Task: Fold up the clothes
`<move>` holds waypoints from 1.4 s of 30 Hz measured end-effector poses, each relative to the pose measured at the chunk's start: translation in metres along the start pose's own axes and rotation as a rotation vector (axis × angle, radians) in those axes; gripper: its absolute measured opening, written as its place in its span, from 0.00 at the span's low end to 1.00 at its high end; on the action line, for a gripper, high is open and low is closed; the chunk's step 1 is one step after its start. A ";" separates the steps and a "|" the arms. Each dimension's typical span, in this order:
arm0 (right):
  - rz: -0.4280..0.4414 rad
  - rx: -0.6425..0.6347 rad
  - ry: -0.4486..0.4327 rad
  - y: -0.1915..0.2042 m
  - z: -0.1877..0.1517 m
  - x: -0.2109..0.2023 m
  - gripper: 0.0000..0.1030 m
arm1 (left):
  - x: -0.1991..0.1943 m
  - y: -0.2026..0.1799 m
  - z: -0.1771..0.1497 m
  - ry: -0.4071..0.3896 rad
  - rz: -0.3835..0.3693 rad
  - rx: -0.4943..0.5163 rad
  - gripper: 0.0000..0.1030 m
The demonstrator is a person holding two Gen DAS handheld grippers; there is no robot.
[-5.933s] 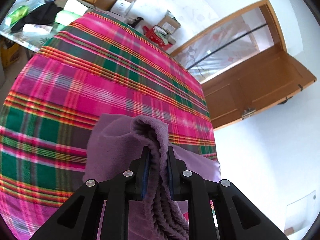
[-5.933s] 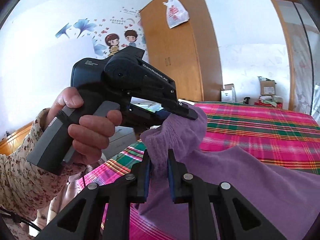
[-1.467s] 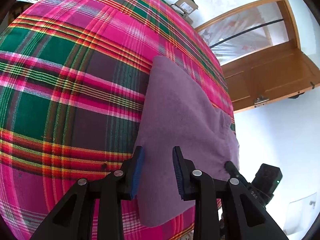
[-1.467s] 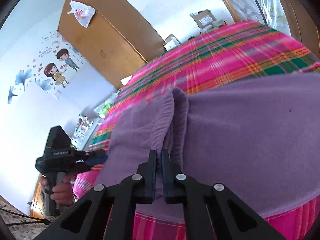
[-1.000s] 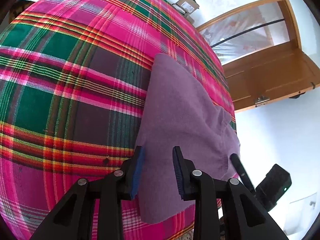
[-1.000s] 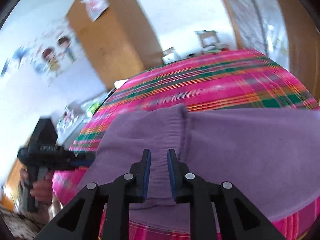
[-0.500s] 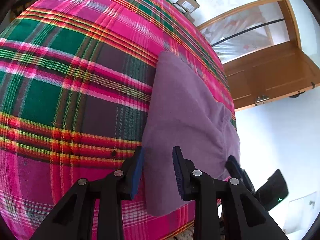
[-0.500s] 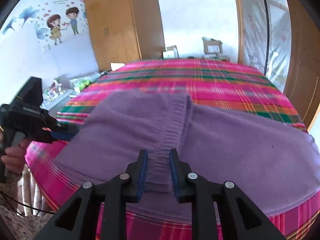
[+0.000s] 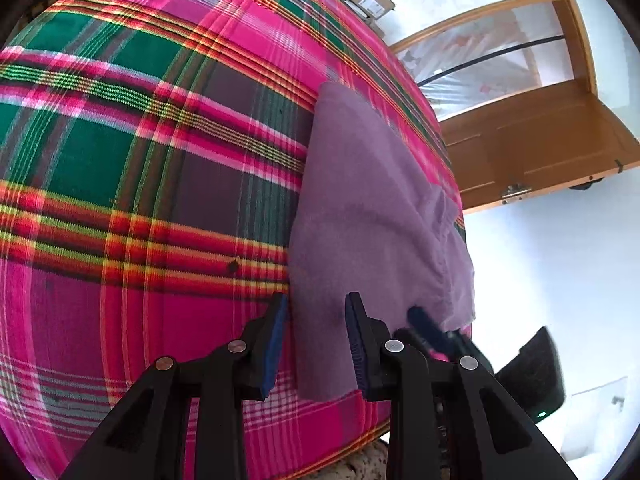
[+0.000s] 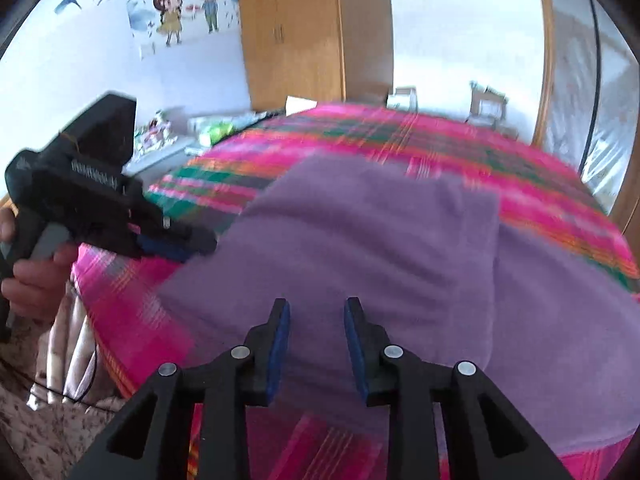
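Nearest the lens, the right tool [image 10: 316,320] hangs over the near edge of the purple garment [image 10: 360,248], its jaws opening with nothing pinched between the blue pads; cloth lies under them, not in them. The left tool [image 9: 316,320] stands part-open at the garment's near left corner, also clamping nothing, though its pads straddle the fabric edge. The garment lies folded on the plaid bed [image 9: 140,160], close to the bed's near edge, with a doubled layer whose ribbed hem runs across the top. The main risk, as I judge it, is that corner overhanging the edge: a careless nudge from either tool could drag the soft fleece off the bed or pull the top layer askew. A shallow pinch might catch only one layer and undo the fold. Farther off, the wardrobe [image 10: 312,32] and door [image 9: 540,148] are well clear.
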State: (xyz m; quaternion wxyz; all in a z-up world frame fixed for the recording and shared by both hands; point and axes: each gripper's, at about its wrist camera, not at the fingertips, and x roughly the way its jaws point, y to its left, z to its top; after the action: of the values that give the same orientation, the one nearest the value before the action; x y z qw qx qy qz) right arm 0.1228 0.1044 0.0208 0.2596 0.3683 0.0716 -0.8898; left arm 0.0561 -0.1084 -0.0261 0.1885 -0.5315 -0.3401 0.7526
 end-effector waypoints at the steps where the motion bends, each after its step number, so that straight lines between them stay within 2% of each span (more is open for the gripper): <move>1: -0.001 0.000 0.000 0.001 -0.005 -0.001 0.28 | 0.000 0.000 -0.001 0.000 -0.002 0.002 0.30; 7: -0.020 -0.002 0.006 0.007 -0.010 -0.009 0.28 | -0.003 0.005 -0.007 0.006 -0.023 -0.002 0.30; 12: 0.008 -0.024 -0.041 0.019 -0.004 -0.019 0.29 | -0.003 0.006 -0.013 0.014 -0.039 -0.004 0.30; 14: 0.020 -0.042 -0.051 0.028 0.000 -0.018 0.35 | -0.003 0.008 -0.014 0.023 -0.054 -0.015 0.30; 21: 0.067 -0.124 -0.076 0.057 0.006 -0.006 0.45 | -0.002 0.012 -0.014 0.042 -0.077 -0.042 0.30; 26: 0.076 -0.168 -0.081 0.071 0.007 0.000 0.60 | 0.002 0.011 -0.010 0.074 -0.117 -0.057 0.30; 32: 0.056 -0.253 -0.093 0.088 0.003 0.000 0.64 | -0.001 0.001 -0.003 0.084 -0.178 -0.057 0.30; 35: 0.022 -0.319 -0.097 0.101 -0.002 0.002 0.64 | -0.002 -0.005 0.000 0.081 -0.187 -0.048 0.30; 42: -0.170 -0.385 -0.101 0.112 -0.003 0.015 0.63 | -0.001 -0.004 0.001 0.092 -0.190 -0.058 0.30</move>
State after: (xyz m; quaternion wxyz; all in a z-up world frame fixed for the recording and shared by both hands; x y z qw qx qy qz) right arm 0.1738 0.0036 0.0155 0.2524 0.2597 0.2581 -0.8957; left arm 0.0550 -0.1068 -0.0227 0.2591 -0.5361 -0.4015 0.6959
